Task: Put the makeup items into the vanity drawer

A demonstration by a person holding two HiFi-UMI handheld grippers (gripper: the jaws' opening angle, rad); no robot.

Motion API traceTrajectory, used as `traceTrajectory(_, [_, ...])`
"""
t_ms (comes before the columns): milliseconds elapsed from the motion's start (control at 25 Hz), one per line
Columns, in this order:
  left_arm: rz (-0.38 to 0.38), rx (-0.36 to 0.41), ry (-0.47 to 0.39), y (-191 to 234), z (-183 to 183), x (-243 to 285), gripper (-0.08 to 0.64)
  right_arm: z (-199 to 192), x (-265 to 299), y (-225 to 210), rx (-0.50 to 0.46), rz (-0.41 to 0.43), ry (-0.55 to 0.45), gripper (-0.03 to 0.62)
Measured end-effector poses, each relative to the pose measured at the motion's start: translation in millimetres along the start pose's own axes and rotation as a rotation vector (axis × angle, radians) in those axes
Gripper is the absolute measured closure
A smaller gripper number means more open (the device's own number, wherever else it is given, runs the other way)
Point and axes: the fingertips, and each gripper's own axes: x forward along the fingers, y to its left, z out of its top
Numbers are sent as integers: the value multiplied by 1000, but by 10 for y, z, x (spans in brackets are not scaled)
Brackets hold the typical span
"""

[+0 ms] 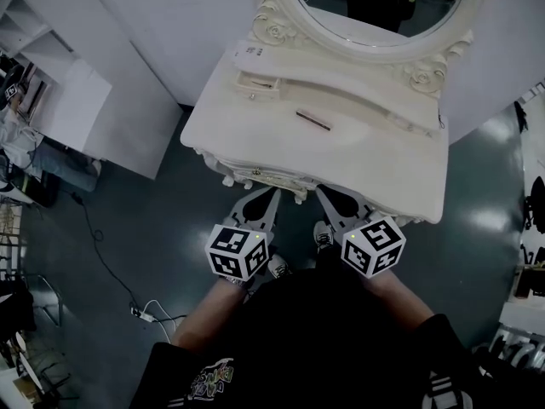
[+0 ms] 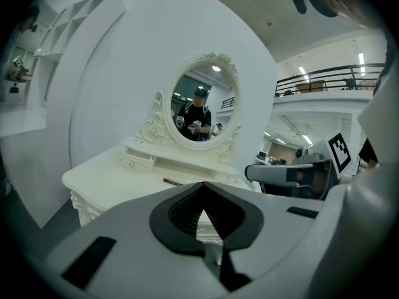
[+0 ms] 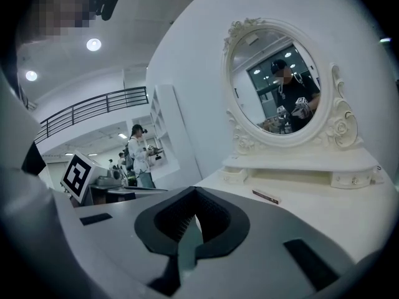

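Note:
A cream vanity point(image 1: 255, 139) with an oval mirror point(image 1: 375, 7) stands in front of me. A slim dark makeup stick point(image 1: 313, 119) point(image 2: 173, 182) point(image 3: 266, 196) lies on its top. On the raised shelf at the left sits a small drawer point(image 1: 258, 83) point(image 2: 137, 161), which looks slightly pulled out. My left gripper point(image 1: 269, 196) point(image 2: 202, 189) and right gripper point(image 1: 325, 196) point(image 3: 195, 190) hover side by side just short of the vanity's front edge. Both are shut with nothing between the pads.
A white partition point(image 1: 111, 100) and shelving stand at the left. A cable and power strip point(image 1: 146, 313) lie on the dark floor. My shoes point(image 1: 321, 233) are below the grippers. People stand far off in the right gripper view point(image 3: 138, 154).

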Motion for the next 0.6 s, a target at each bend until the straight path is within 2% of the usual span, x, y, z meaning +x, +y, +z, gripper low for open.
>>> traceTrajectory(600, [63, -25, 8, 46, 114, 504, 560, 145, 219, -536, -1, 59, 36, 563])
